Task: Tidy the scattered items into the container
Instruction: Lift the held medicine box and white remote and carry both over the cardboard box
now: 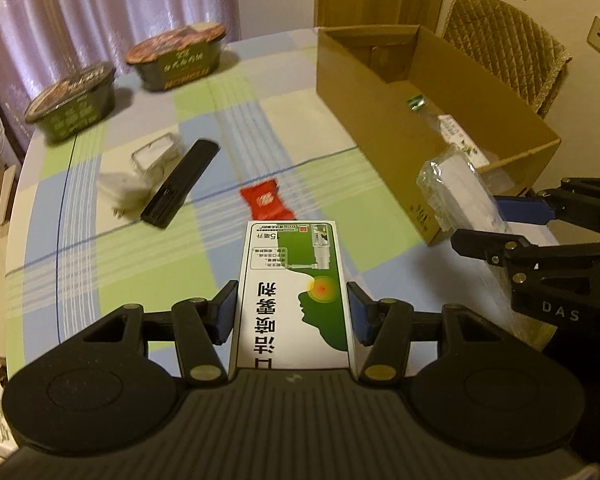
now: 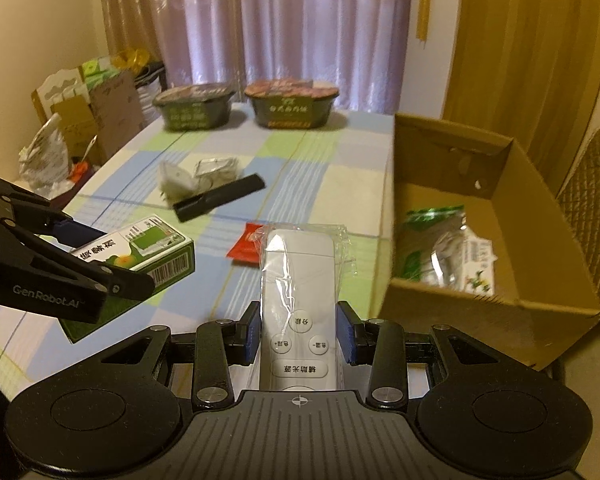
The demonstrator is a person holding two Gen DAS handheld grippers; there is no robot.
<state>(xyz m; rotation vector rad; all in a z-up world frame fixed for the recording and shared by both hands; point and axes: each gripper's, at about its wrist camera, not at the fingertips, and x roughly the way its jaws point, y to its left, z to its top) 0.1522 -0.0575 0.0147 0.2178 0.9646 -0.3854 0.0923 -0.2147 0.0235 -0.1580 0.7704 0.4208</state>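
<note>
Sitting between each gripper's jaws: left, green box (image 1: 296,296); right, white remote (image 2: 298,312).

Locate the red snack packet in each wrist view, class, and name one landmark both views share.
Left wrist view: the red snack packet lies mid-frame on the tablecloth, just beyond the green and white box.
Right wrist view: the packet is mid-frame, partly behind the white remote.
Shared landmark: the cardboard box, right of it.
</note>
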